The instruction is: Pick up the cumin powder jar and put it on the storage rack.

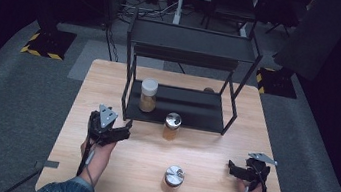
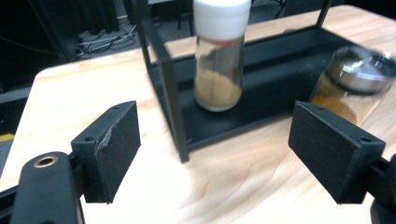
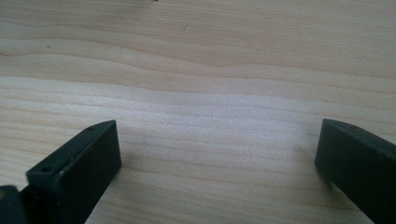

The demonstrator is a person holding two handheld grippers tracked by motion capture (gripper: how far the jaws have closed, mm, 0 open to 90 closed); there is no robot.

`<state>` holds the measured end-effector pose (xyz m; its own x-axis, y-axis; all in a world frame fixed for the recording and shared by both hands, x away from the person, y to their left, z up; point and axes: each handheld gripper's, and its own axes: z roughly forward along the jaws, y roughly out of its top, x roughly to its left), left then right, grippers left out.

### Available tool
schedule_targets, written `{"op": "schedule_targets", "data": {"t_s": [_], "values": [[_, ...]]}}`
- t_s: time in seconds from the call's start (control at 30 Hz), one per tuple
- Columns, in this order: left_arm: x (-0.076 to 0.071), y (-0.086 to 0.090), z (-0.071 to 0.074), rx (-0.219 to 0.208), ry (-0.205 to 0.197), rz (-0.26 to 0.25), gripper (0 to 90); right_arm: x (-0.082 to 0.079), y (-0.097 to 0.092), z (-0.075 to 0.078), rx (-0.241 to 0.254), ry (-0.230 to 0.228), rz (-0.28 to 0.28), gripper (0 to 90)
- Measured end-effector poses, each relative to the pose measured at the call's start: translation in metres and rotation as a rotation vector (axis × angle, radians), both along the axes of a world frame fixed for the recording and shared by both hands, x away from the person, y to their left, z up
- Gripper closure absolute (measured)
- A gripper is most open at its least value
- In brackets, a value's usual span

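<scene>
A white-capped jar [image 1: 148, 95] [image 2: 219, 53] of tan powder stands on the lower shelf of a black metal rack [image 1: 182, 108] [image 2: 170, 93]. A silver-lidded jar [image 1: 172, 126] [image 2: 352, 86] with amber contents stands on the table just in front of the rack. Another silver-lidded jar [image 1: 174, 177] stands near the front edge. My left gripper [image 1: 126, 130] [image 2: 215, 154] is open with nothing between its pads, left of the rack's front leg. My right gripper [image 1: 233, 168] [image 3: 217, 168] is open over bare wood at the front right.
The wooden table [image 1: 110, 82] stands on grey carpet. The rack's upper shelf [image 1: 194, 41] overhangs the lower one. Chair and desk legs [image 1: 221, 7] stand in the dark beyond the table.
</scene>
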<state>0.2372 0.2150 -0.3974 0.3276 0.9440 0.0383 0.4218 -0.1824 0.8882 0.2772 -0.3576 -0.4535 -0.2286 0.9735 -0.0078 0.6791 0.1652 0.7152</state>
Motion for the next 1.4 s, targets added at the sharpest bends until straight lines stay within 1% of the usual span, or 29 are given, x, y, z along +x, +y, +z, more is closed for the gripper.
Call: {"op": "schedule_targets", "data": {"t_s": [0.07,0.13,0.27,0.37,0.4,0.5,0.57,0.67,0.73,0.77,0.8,0.9,0.93,0.97,1.0,1.17,1.23,1.33,1.37,1.4], "values": [[-0.004,0.005,-0.002,0.022,0.014,-0.001,16.5,0.0,0.0,0.0,0.0,0.0,0.0,0.0],[-0.009,0.011,-0.003,0.034,0.029,0.003,16.5,0.0,0.0,0.0,0.0,0.0,0.0,0.0],[-0.017,0.024,-0.01,0.032,0.056,0.013,16.5,0.0,0.0,0.0,0.0,0.0,0.0,0.0],[-0.021,0.036,-0.018,0.018,0.079,-0.002,16.5,0.0,0.0,0.0,0.0,0.0,0.0,0.0],[-0.021,0.038,-0.02,0.022,0.091,-0.007,16.6,0.0,0.0,0.0,0.0,0.0,0.0,0.0],[-0.025,0.043,-0.027,0.032,0.104,-0.02,16.6,0.0,0.0,0.0,0.0,0.0,0.0,0.0],[-0.028,0.047,-0.03,0.037,0.12,-0.022,16.3,0.0,0.0,0.0,0.0,0.0,0.0,0.0],[-0.032,0.054,-0.036,0.027,0.141,-0.017,16.3,0.0,0.0,0.0,0.0,0.0,0.0,0.0],[-0.034,0.057,-0.039,0.022,0.146,-0.011,16.3,0.0,0.0,0.0,0.0,0.0,0.0,0.0],[-0.036,0.06,-0.043,0.018,0.156,-0.001,16.2,0.0,0.0,0.0,0.0,0.0,0.0,0.0],[-0.036,0.06,-0.043,0.018,0.156,-0.001,16.2,0.0,0.0,0.0,0.0,0.0,0.0,0.0],[-0.037,0.065,-0.048,0.018,0.175,0.008,16.1,0.0,0.0,0.0,0.0,0.0,0.0,0.0],[-0.036,0.066,-0.049,0.015,0.186,0.012,16.0,0.0,0.0,0.0,0.0,0.0,0.0,0.0],[-0.035,0.069,-0.051,0.013,0.207,0.015,15.6,0.0,0.0,0.0,0.0,0.0,0.0,0.0],[-0.035,0.069,-0.051,0.013,0.207,0.015,15.4,0.0,0.0,0.0,0.0,0.0,0.0,0.0],[-0.032,0.074,-0.055,0.003,0.25,0.029,15.0,0.0,0.0,0.0,0.0,0.0,0.0,0.0],[-0.031,0.075,-0.057,0.008,0.263,0.033,14.9,0.0,0.0,0.0,0.0,0.0,0.0,0.0],[-0.027,0.072,-0.058,0.03,0.297,0.051,14.5,0.0,0.0,0.0,0.0,0.0,0.0,0.0],[-0.026,0.073,-0.058,0.029,0.307,0.055,14.2,0.0,0.0,0.0,0.0,0.0,0.0,0.0],[-0.026,0.073,-0.058,0.031,0.307,0.057,13.2,0.0,0.0,0.0,0.0,0.0,0.0,0.0]]}}
